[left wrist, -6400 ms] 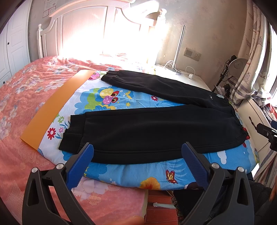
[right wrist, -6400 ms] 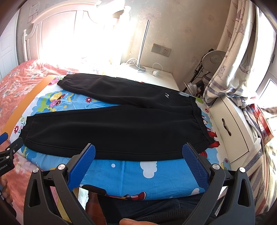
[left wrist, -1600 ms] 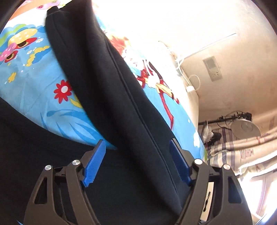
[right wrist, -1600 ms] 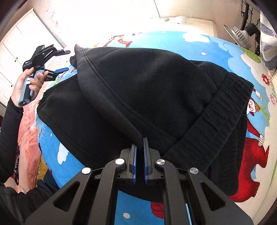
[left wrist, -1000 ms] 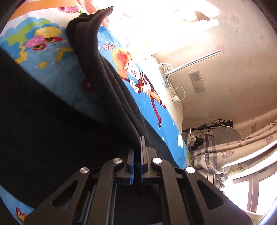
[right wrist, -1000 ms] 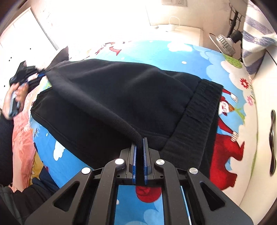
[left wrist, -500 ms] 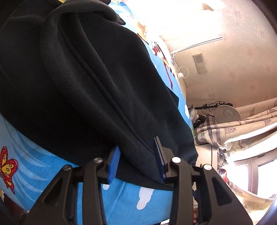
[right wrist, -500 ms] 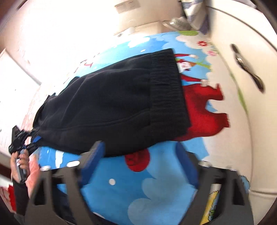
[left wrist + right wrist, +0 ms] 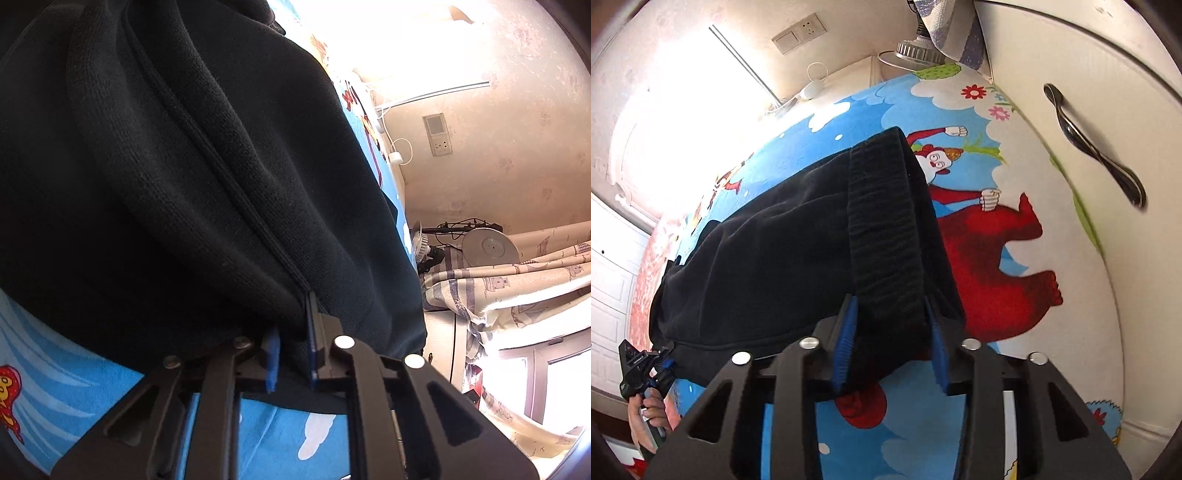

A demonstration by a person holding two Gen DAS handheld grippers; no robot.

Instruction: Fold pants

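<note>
Because the right tool [image 9: 890, 339] has just been closing on the waistband [image 9: 886, 229] of the black pants [image 9: 798, 251] and the left tool [image 9: 291, 354] pinches the cuff-end edge, uneven lifting could spill the stacked legs (long axis waistband-to-cuffs, on the cartoon sheet [image 9: 993, 251]).

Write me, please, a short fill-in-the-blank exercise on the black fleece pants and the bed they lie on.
1. The black fleece pants lie on a cartoon-printed ____ bedsheet.
2. The left gripper is ____ on the pants' fabric.
3. Beside the pants' ribbed waistband, the bedsheet shows a large ____ animal figure.

Missing words: blue; shut; red
</note>
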